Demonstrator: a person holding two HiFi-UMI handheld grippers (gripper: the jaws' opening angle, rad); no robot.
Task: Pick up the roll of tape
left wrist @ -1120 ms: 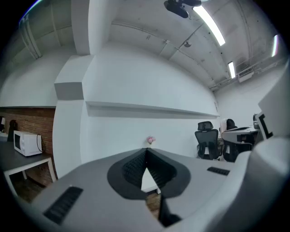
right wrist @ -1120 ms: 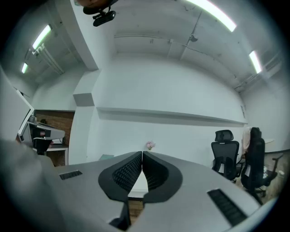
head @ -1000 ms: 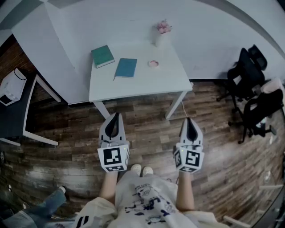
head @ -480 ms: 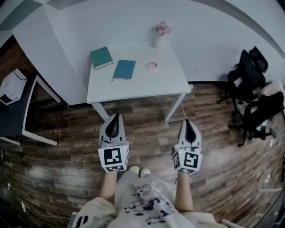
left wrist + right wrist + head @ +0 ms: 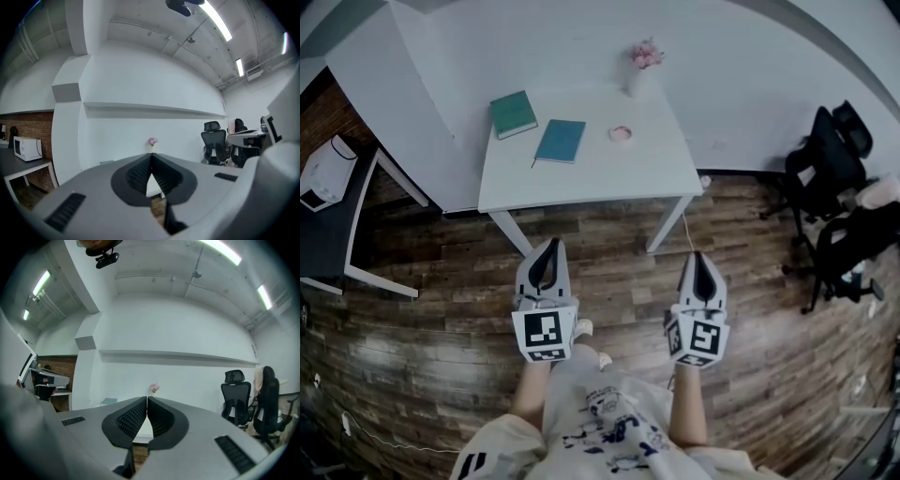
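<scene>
The roll of tape (image 5: 621, 133), small and pinkish, lies on the white table (image 5: 591, 183) near its far right part. My left gripper (image 5: 549, 244) is held level over the wooden floor, short of the table's front edge, jaws shut with nothing between them. My right gripper (image 5: 698, 256) hangs beside it to the right, also shut and empty. In the left gripper view the left gripper (image 5: 151, 155) points at the table and the flowers; the right gripper (image 5: 146, 399) does the same in its own view. The tape does not show in either gripper view.
A green book (image 5: 514, 113) and a blue notebook (image 5: 561, 141) lie left of the tape. A vase of pink flowers (image 5: 643, 58) stands at the table's back edge by the white wall. Black office chairs (image 5: 848, 202) stand at the right; a dark desk with a microwave (image 5: 321, 173) at the left.
Both grippers and the person have come a little closer to the table, staying shut. Another person's legs at the lower left are gone from view.
</scene>
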